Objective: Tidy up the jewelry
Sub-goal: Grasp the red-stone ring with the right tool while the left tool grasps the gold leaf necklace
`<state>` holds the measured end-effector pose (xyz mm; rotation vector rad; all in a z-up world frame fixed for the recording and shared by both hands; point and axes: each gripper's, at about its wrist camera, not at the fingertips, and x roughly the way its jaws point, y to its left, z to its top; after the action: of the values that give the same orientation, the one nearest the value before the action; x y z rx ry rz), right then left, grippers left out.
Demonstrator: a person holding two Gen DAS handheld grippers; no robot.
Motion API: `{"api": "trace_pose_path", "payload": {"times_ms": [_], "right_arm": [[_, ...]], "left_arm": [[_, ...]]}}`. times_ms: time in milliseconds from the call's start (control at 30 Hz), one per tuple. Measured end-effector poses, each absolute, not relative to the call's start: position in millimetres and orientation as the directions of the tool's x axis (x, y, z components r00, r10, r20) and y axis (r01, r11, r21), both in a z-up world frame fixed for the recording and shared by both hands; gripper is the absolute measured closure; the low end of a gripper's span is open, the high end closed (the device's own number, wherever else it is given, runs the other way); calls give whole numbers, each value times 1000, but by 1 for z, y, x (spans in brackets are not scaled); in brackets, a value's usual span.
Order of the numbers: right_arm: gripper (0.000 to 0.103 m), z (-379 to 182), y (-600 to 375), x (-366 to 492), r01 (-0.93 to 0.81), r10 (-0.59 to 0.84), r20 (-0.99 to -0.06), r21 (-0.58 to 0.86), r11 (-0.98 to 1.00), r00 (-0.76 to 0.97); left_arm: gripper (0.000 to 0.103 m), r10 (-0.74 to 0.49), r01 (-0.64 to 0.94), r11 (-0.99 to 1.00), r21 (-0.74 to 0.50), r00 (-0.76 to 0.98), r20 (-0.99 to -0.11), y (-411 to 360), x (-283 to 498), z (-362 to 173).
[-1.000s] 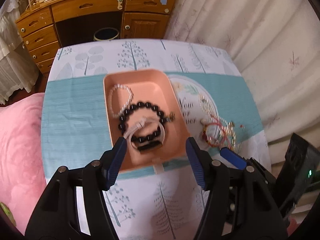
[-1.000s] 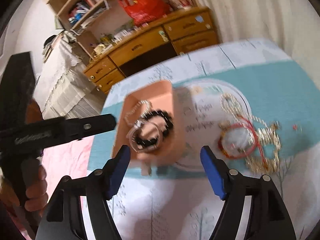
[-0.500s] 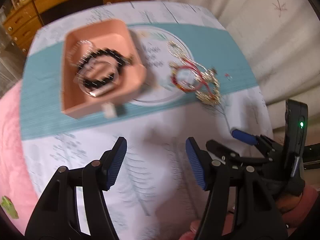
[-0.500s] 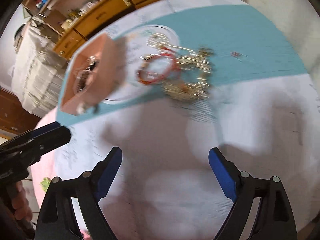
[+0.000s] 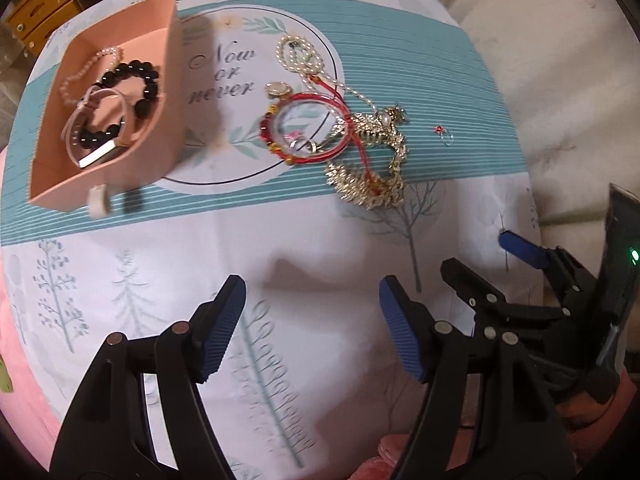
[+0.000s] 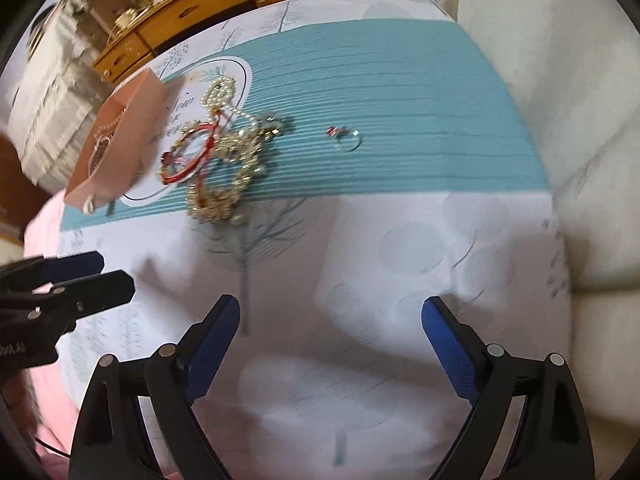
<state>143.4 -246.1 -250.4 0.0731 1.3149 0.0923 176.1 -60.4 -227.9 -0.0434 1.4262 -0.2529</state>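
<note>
A pink tray sits at the left of the table and holds a black bead bracelet, a pale bead bracelet and a pink-strapped watch. To its right lies a tangle of a pearl strand, a red bangle and gold chains. A small ring with a red stone lies apart on the teal stripe. My left gripper and right gripper hover over the white near part of the cloth. The jaws of both are opening, with nothing between them.
A tree-patterned tablecloth covers the table. Wooden drawers stand behind it. Pink bedding lies at the left and a white curtain hangs at the right. In the left wrist view, the right gripper shows at the right edge.
Both grippers have drawn back from the tray toward the table's near edge and tilted further down. The right jaws stand clearly wider, the left slightly wider.
</note>
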Motion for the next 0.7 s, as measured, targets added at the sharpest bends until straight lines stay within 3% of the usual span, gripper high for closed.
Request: {"api": "trace_pose_path", "payload": {"times_ms": [333,533,700], "right_arm": [[10,-254,-261,168,-233,132,-920,46,971,370],[28,-258,-262,190,-306,120,-881,-30,951,457],[34,-263,-256,211,-338,137,-858,-45,940,495]], "left_arm": [[36,-191,96,981,-170,284,-940,-112,191,-234],[36,-153,63,988,-140,349,-924,-130,202,-244],[36,-107,13,994,-111,394,-913,-130,206,-255]]}}
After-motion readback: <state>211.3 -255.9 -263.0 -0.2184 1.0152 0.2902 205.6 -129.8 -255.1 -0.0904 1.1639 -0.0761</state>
